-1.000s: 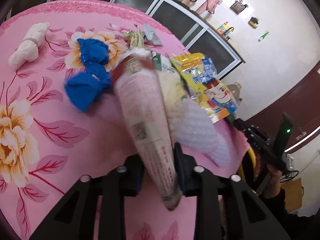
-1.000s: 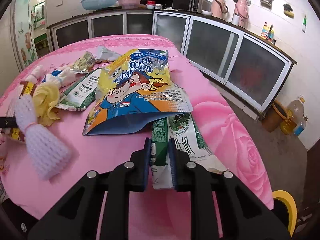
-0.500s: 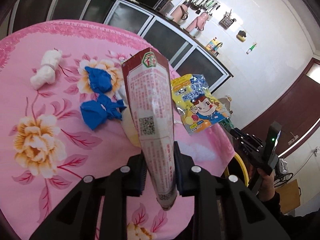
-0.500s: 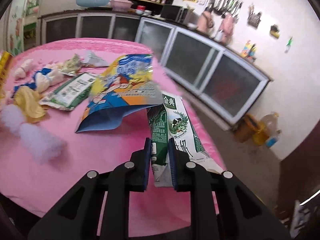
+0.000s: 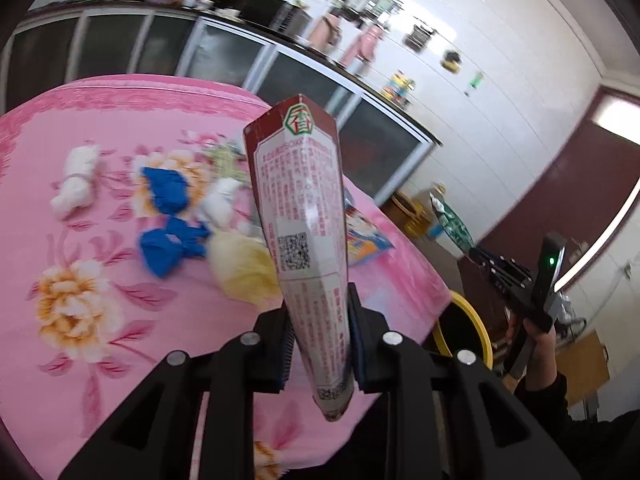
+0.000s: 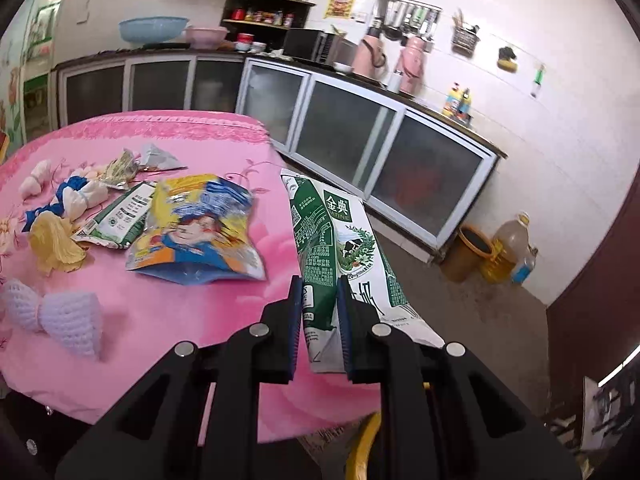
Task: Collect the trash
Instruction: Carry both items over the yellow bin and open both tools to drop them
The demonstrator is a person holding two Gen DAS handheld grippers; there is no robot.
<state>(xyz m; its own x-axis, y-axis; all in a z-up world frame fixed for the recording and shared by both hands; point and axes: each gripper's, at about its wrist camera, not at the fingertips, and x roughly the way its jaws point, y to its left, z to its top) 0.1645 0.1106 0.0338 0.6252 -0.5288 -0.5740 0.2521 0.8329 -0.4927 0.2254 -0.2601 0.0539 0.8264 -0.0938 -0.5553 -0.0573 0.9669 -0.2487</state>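
My left gripper [image 5: 320,340] is shut on a red-and-white snack wrapper [image 5: 304,232], held upright above the pink table [image 5: 100,128]. My right gripper [image 6: 320,320] is shut on a flattened green-and-white milk carton [image 6: 336,248], lifted off the table's right edge. The right gripper with its carton [image 5: 452,224] also shows in the left wrist view, off the table to the right. A yellow-rimmed bin [image 5: 468,328] sits below the table edge; its rim [image 6: 360,448] also shows in the right wrist view. A yellow-and-blue snack bag [image 6: 200,228] lies on the table.
On the table lie blue cloth bundles [image 5: 168,216], white bundles [image 5: 76,184], a yellow bundle [image 6: 56,240], a white knitted bow [image 6: 52,316], a green-and-white packet [image 6: 124,216] and foil wrappers [image 6: 152,158]. Cabinets [image 6: 360,144] line the wall; oil bottles [image 6: 508,248] stand on the floor.
Both grippers rose and drew back from the table with their items. The right gripper carried the carton off the table's right edge. The snack bag now lies crumpled.
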